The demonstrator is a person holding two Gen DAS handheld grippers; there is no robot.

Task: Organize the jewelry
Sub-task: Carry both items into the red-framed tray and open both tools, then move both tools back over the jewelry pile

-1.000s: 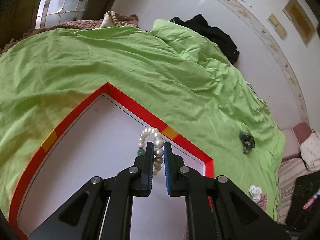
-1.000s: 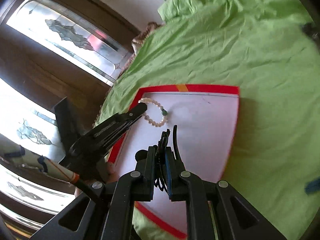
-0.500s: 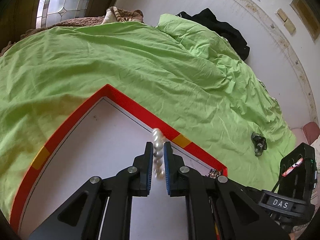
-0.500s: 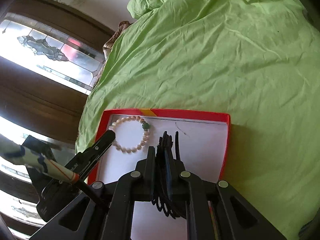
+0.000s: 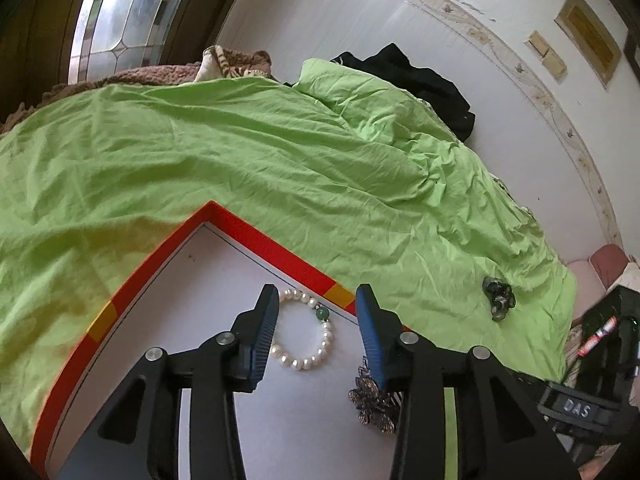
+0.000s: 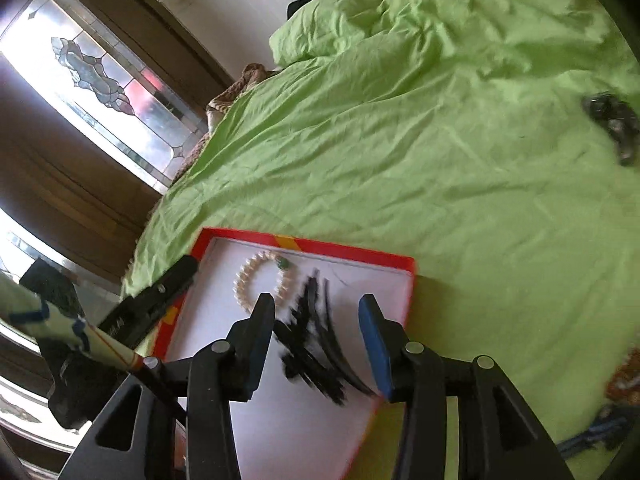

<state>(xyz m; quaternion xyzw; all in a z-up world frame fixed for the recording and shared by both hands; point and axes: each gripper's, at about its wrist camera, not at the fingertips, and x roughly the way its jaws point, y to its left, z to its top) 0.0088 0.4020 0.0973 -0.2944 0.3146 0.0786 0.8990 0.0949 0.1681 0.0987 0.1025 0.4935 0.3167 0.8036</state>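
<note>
A pearl bracelet (image 5: pixel 306 338) with one green bead lies flat in the red-rimmed white tray (image 5: pixel 260 236) on the green bedsheet. My left gripper (image 5: pixel 316 316) is open just above it, a finger on each side. A dark filigree hair comb (image 5: pixel 374 398) lies in the tray by the left gripper's right finger. In the right wrist view my right gripper (image 6: pixel 316 320) is open over the dark comb (image 6: pixel 316 340), which lies blurred in the tray (image 6: pixel 360 250) beside the bracelet (image 6: pixel 264 280). The left gripper (image 6: pixel 160 300) shows at the tray's left rim.
A dark beaded piece (image 5: pixel 498 298) lies on the green sheet to the right of the tray; it also shows in the right wrist view (image 6: pixel 612 124). Black clothing (image 5: pixel 420 80) lies at the far end of the bed by the white wall. A stained-glass window (image 6: pixel 100 80) is on the left.
Both grippers have opened. The left one let the pearl bracelet go into the tray; the right one let the dark comb go beside it.
</note>
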